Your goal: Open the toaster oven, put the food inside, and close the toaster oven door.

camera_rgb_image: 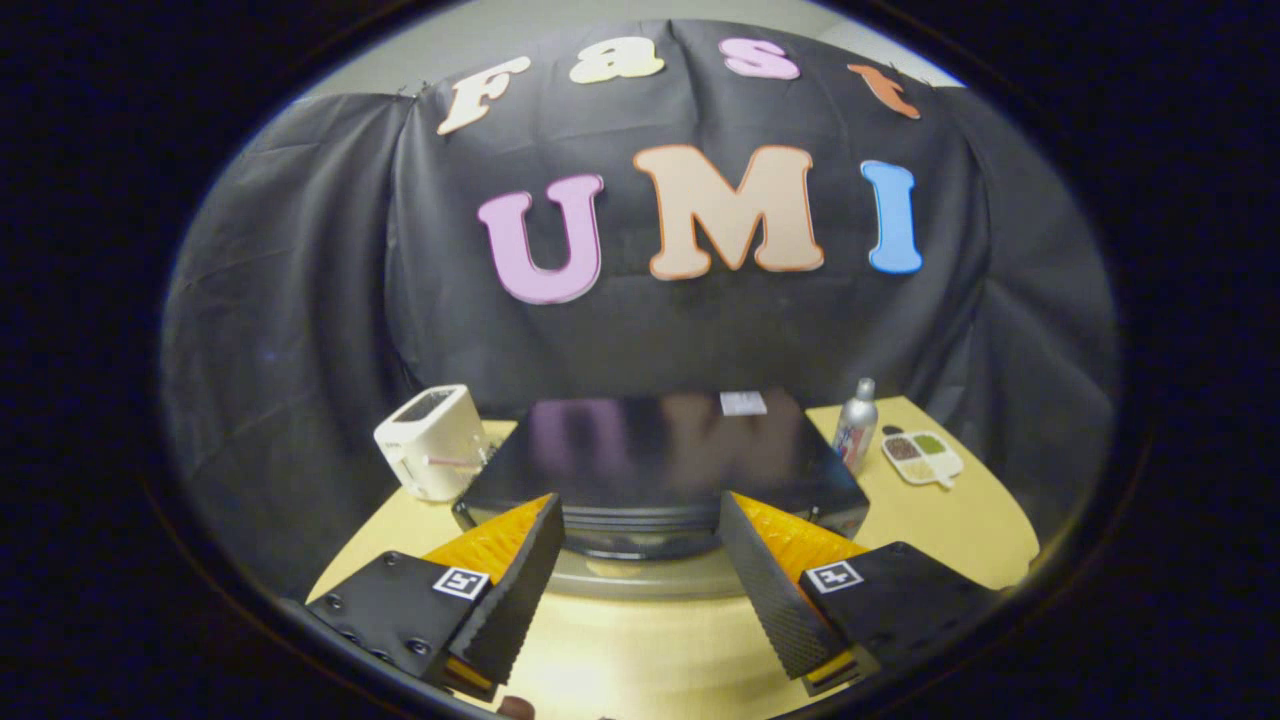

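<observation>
The black toaster oven (650,450) stands in the middle of the yellow table (640,660), seen from above, with its glossy top just ahead of my fingers. A silver bar (640,580) runs along its front edge, between the fingers. From this angle I cannot tell whether the door is open or shut. My gripper (638,500) hovers above the oven's front, open, with nothing between the fingers. A small white divided dish (922,455) with brown and green food lies on the table to the right of the oven.
A white toaster (432,440) stands by the oven's left side. A silver bottle (855,425) stands between the oven's right rear corner and the dish. The black cloth wall hangs close behind the table.
</observation>
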